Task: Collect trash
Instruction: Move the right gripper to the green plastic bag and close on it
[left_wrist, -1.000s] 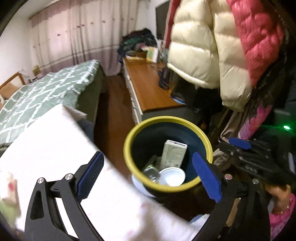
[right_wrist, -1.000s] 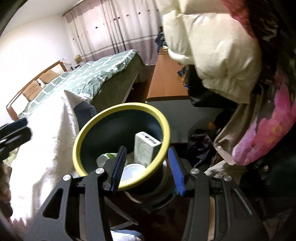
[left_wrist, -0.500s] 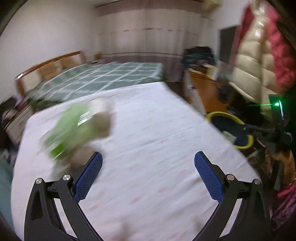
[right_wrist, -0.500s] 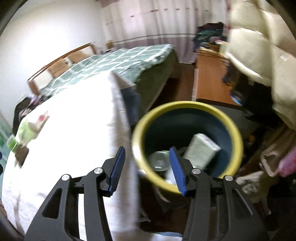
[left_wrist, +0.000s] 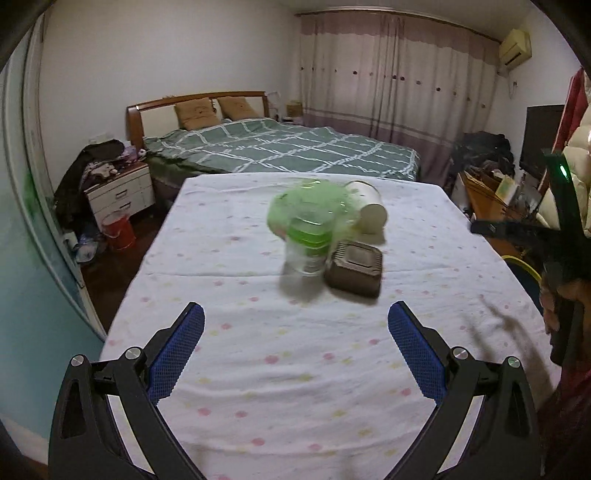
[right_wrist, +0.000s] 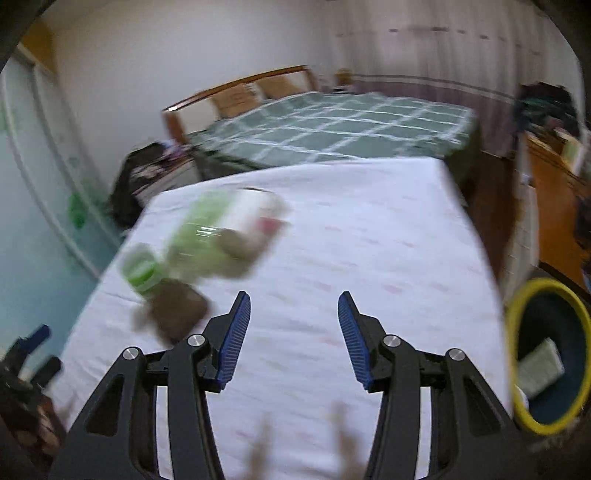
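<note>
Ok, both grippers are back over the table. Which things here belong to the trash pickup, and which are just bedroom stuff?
Job:
clear cup with green lid
green plastic bag
white paper cup, lying on its side
brown square container
yellow-rimmed bin, beside the table
left gripper and right gripper, both open and empty

Just there:
bed
nightstand
red bucket
curtains

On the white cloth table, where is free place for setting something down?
The tablecloth is bare between the left gripper and the brown box. It is crowded around the green-capped jar and white cup.
</note>
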